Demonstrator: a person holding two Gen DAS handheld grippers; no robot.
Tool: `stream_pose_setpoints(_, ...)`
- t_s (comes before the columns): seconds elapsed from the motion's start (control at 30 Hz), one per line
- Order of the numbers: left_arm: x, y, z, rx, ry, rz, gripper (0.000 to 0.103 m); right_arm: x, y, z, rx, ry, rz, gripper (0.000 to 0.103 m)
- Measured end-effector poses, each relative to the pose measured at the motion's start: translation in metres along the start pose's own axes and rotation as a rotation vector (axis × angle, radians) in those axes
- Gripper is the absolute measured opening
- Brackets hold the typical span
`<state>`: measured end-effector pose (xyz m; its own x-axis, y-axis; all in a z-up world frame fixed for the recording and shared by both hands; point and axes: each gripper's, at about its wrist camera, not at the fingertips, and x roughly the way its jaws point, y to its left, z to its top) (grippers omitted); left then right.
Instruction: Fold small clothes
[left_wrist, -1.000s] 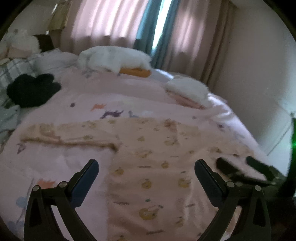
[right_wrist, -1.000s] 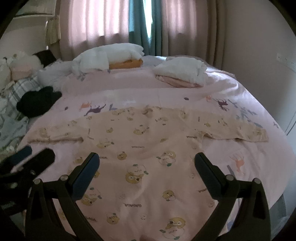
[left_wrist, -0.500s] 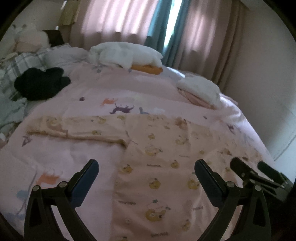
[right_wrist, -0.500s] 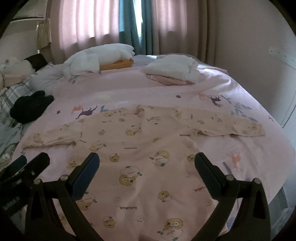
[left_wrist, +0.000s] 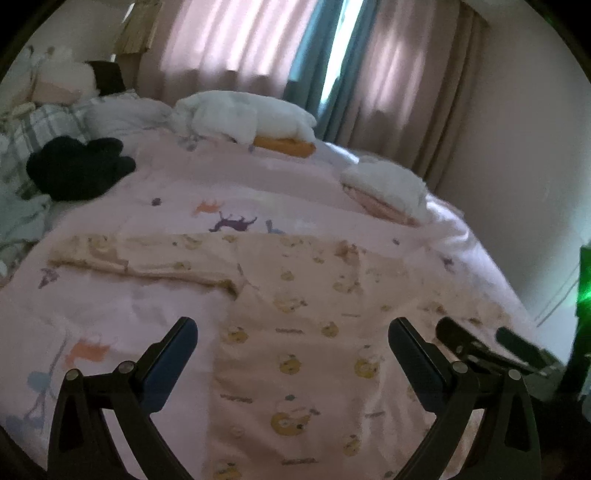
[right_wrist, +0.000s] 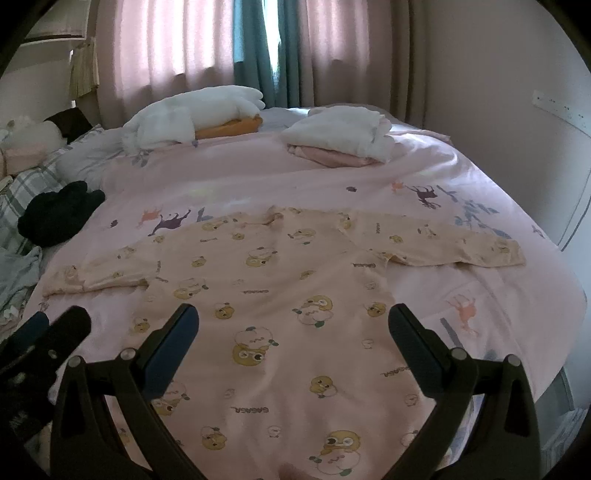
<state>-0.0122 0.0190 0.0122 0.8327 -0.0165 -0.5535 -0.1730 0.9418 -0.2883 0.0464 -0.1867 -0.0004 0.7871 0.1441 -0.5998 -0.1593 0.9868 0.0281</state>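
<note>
A small cream garment with a yellow duck print (right_wrist: 288, 295) lies flat on the pink bedspread (right_wrist: 258, 184), both sleeves spread out to the sides. It also shows in the left wrist view (left_wrist: 306, 332). My left gripper (left_wrist: 291, 332) is open and empty above the garment's left side, near the left sleeve (left_wrist: 140, 258). My right gripper (right_wrist: 291, 321) is open and empty above the garment's middle. The right sleeve (right_wrist: 443, 243) lies out to the right. The other gripper shows at the edge of each view.
Folded white and pink clothes (right_wrist: 343, 136) lie at the back right. A white pile on an orange item (right_wrist: 195, 114) lies at the back. A black garment (right_wrist: 59, 214) and plaid bedding (right_wrist: 22, 188) are at the left. A wall stands to the right.
Both grippers have shifted slightly over the garment and stay open. The garment has not moved.
</note>
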Motion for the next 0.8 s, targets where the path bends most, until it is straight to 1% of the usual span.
stream_pose_setpoints(0.07,0.002,0.006,0.001,-0.034,0.007,-0.015,0.102,0.000,0.000,0.000,0.006,0.001,0.019,0.103)
stream_pose_setpoints(0.13,0.006,0.007,0.002,-0.042,0.022,0.016,0.102,-0.001,0.002,0.001,0.011,0.002,0.036,0.103)
stream_pose_setpoints(0.2,0.009,0.006,0.002,-0.025,0.028,0.045,0.102,-0.002,0.004,0.001,0.009,-0.002,0.047,0.103)
stream_pose_setpoints(0.27,0.010,0.005,0.001,-0.023,0.020,0.054,0.102,-0.002,0.006,0.001,0.000,-0.002,0.047,0.103)
stream_pose_setpoints(0.3,0.011,0.005,0.001,-0.024,0.024,0.049,0.102,-0.001,0.007,0.000,-0.009,-0.001,0.046,0.103)
stream_pose_setpoints(0.37,0.016,0.004,0.001,-0.006,0.057,0.027,0.102,0.000,0.007,0.000,-0.015,0.004,0.040,0.103)
stream_pose_setpoints(0.43,0.019,0.004,0.001,-0.008,0.063,0.019,0.102,0.002,0.005,0.000,-0.010,0.009,0.015,0.103)
stream_pose_setpoints(0.53,0.023,0.004,0.001,-0.014,0.062,0.074,0.102,0.006,0.003,0.000,-0.008,0.021,0.015,0.103)
stream_pose_setpoints(0.63,0.026,0.004,-0.001,-0.013,0.064,0.090,0.102,0.006,0.002,0.001,-0.009,0.018,0.000,0.103)
stream_pose_setpoints(0.8,0.029,0.003,-0.003,0.010,0.082,0.094,0.102,0.001,0.001,0.002,-0.007,0.000,-0.013,0.103)
